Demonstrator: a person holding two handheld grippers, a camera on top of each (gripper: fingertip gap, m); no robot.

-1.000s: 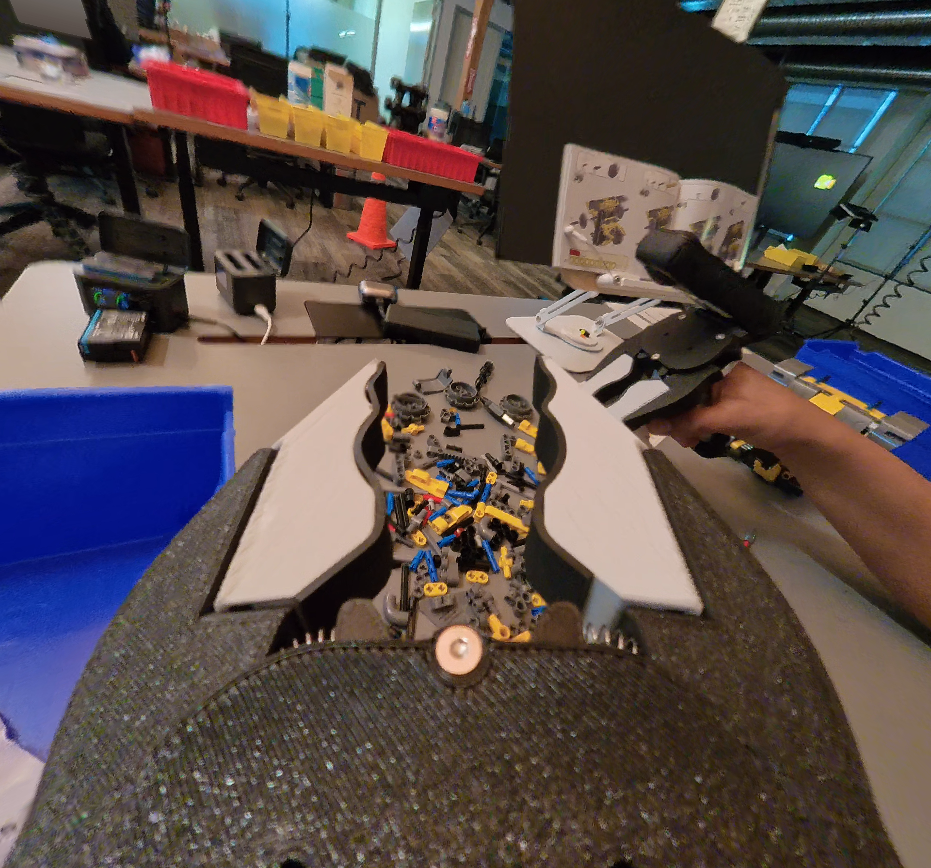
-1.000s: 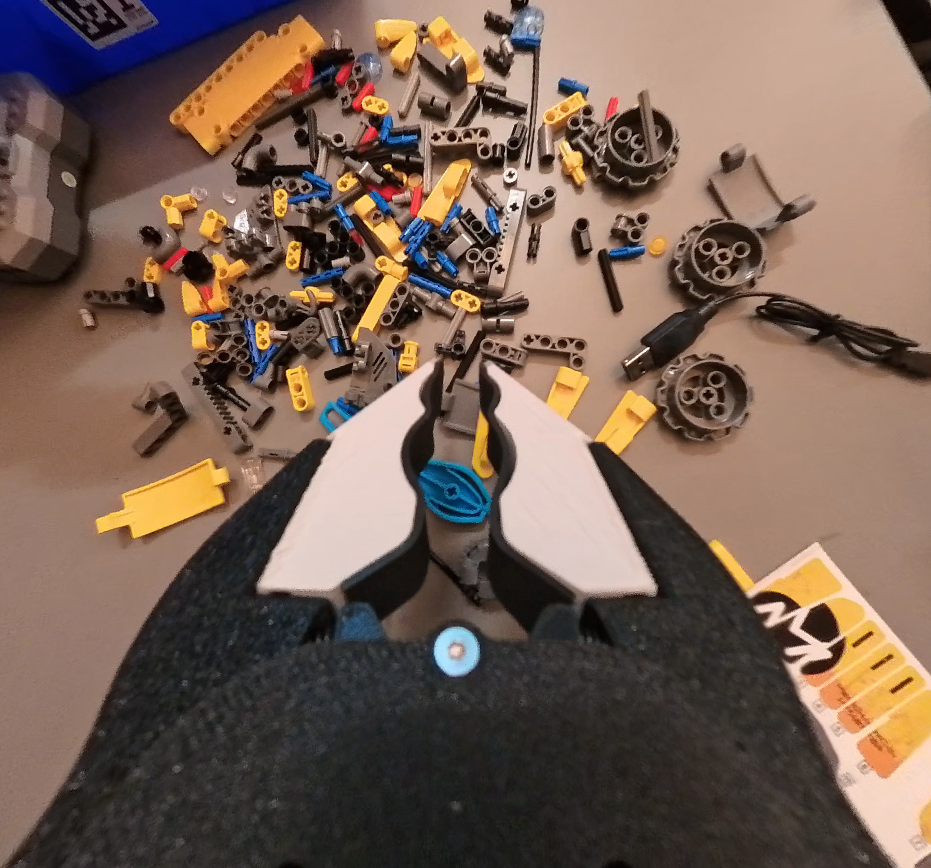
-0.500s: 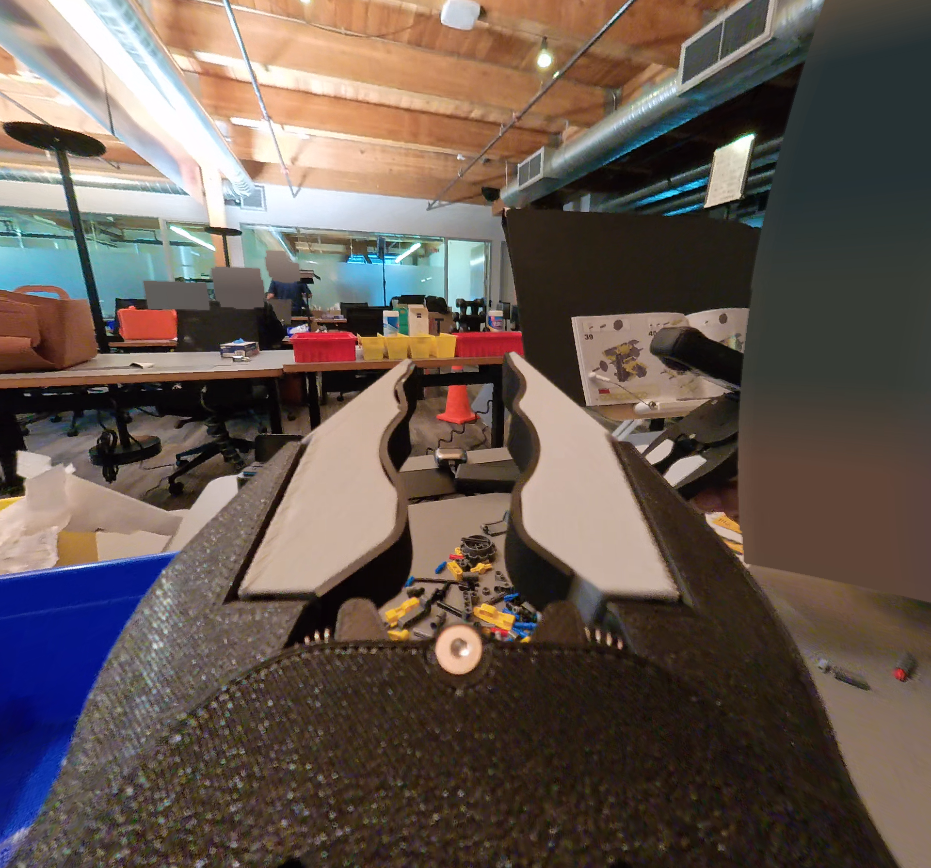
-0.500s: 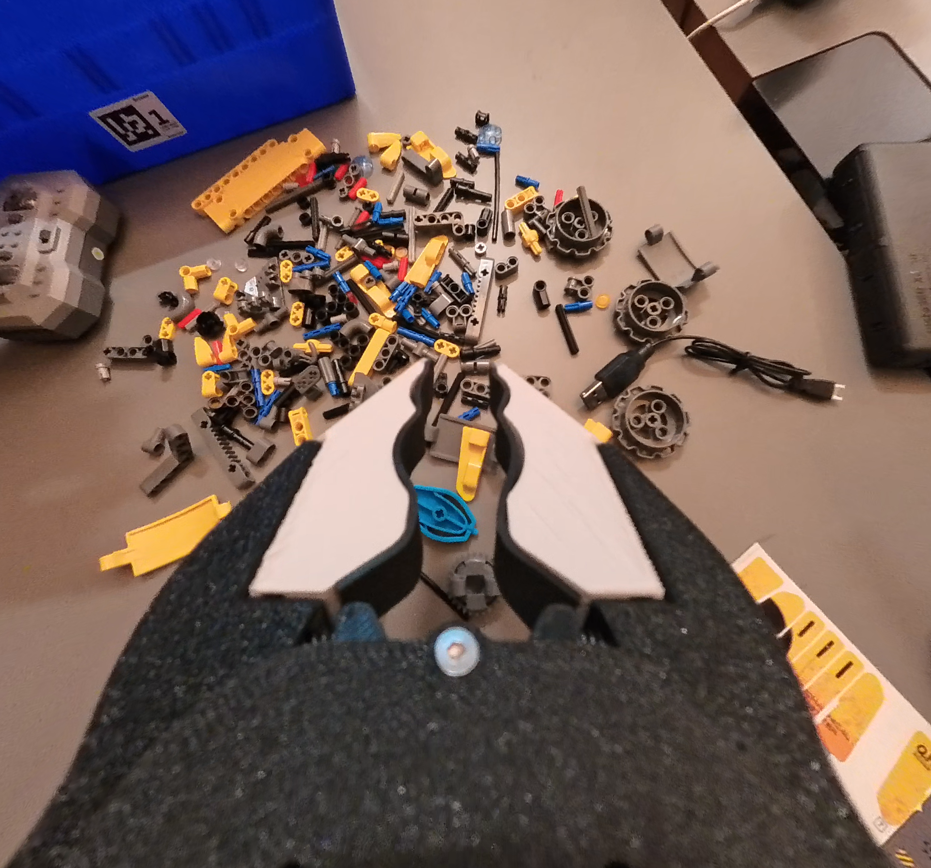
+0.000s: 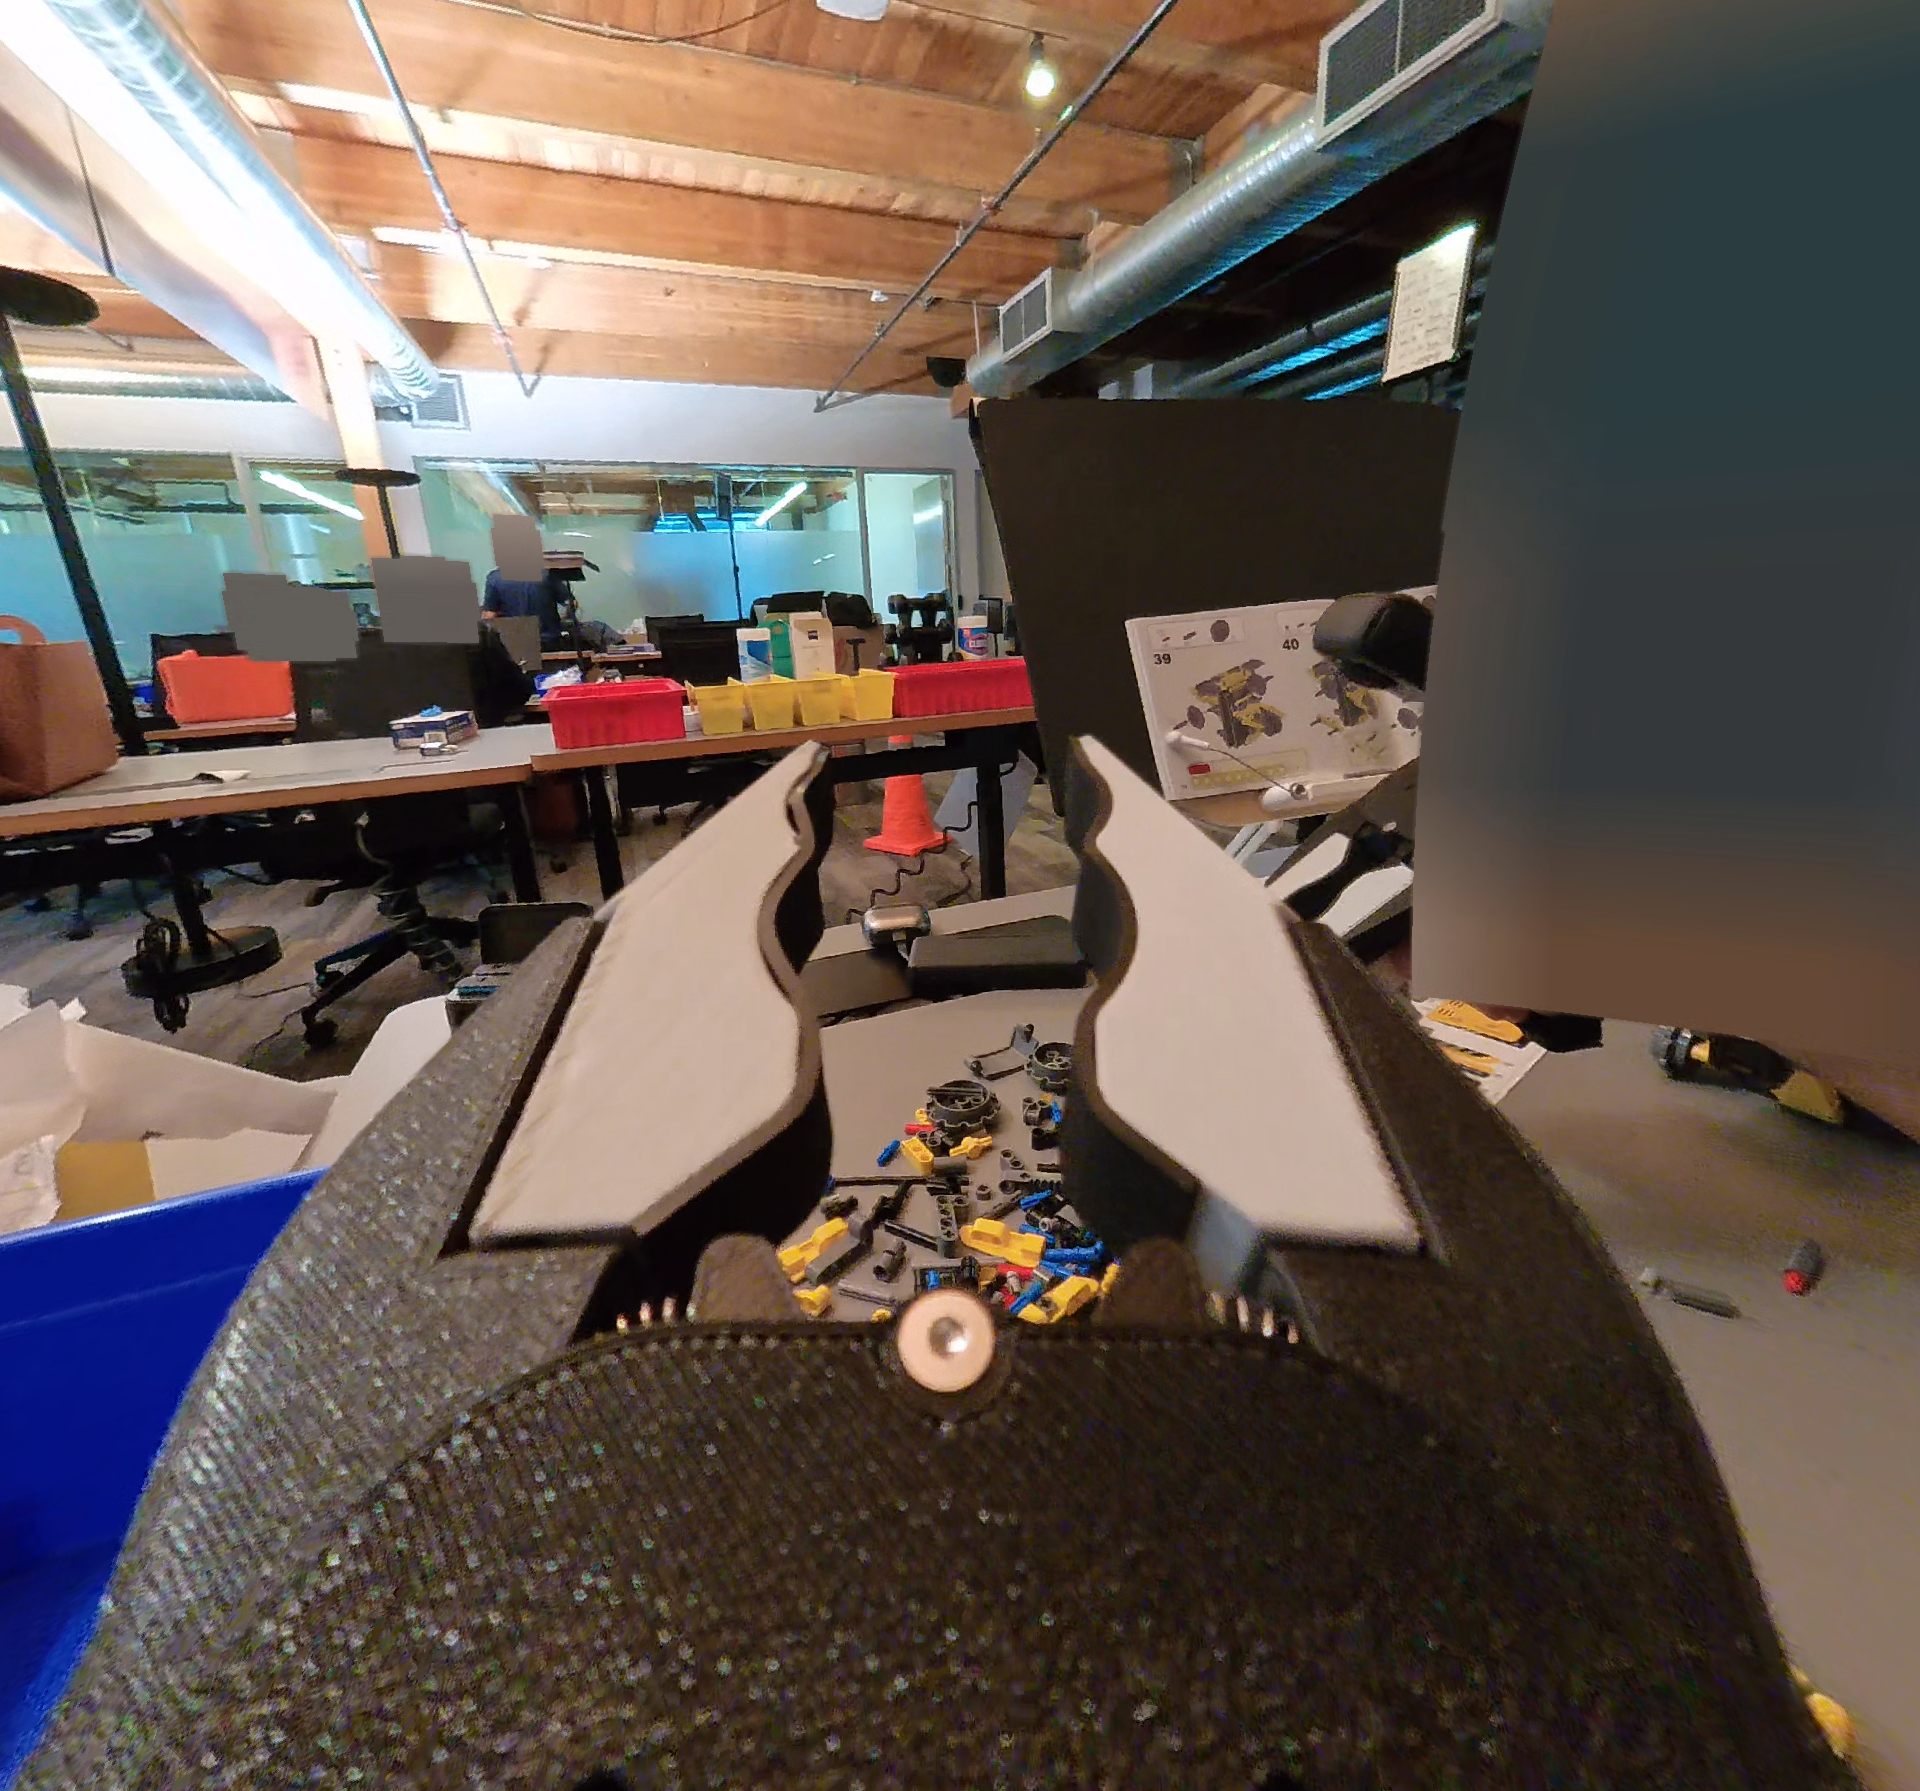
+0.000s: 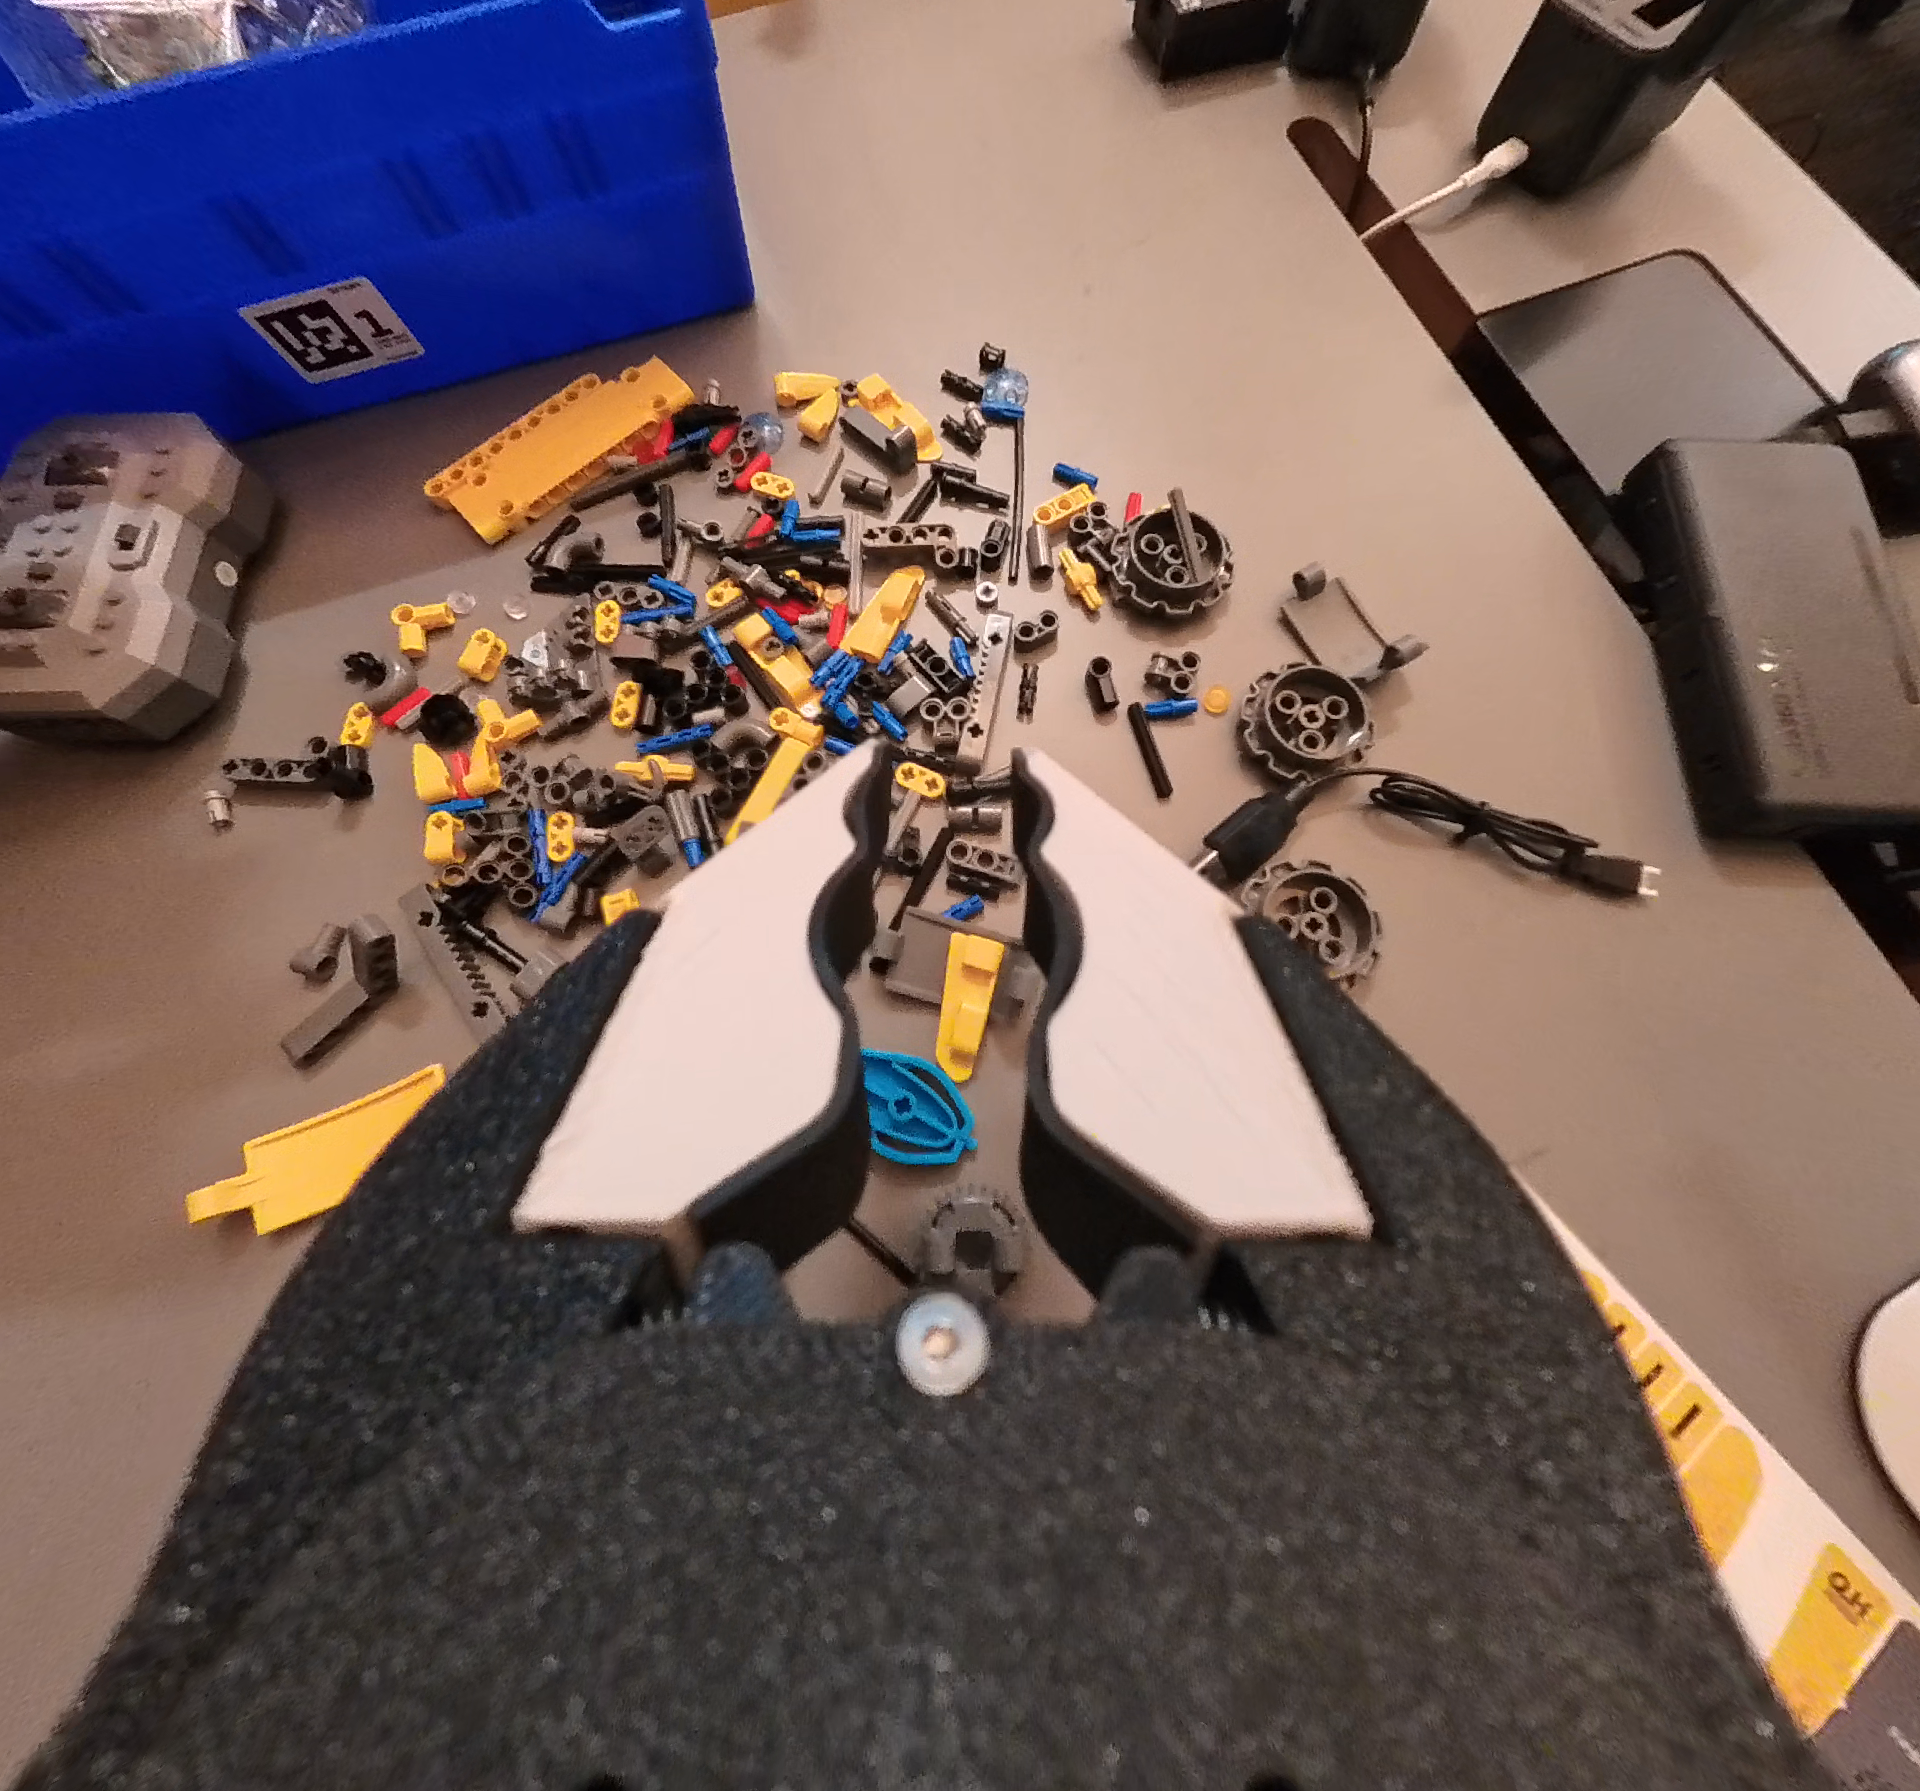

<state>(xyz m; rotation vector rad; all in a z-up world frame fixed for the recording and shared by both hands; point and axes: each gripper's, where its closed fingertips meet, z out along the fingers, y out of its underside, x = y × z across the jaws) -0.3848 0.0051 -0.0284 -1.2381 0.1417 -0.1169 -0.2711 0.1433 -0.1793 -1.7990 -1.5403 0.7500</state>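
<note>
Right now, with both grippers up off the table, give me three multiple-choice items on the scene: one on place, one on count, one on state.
1. Where does the blue plastic bin stand relative to the pile of small yellow, black and blue building pieces?
A. beyond it, to the left
B. to its right
C. on top of it

2. How many dark grey toothed wheels lie to the right of the pile?
A. one
B. three
C. six

3. How is the right gripper?
A. shut on a yellow piece
B. open and holding nothing
C. shut on the black cable

Key: 1 A, the bin fills the upper left corner. 2 B, one wheel by the pile, a second lower, a third beside the gripper. 3 B, the table shows through the gap between its fingers.
</note>
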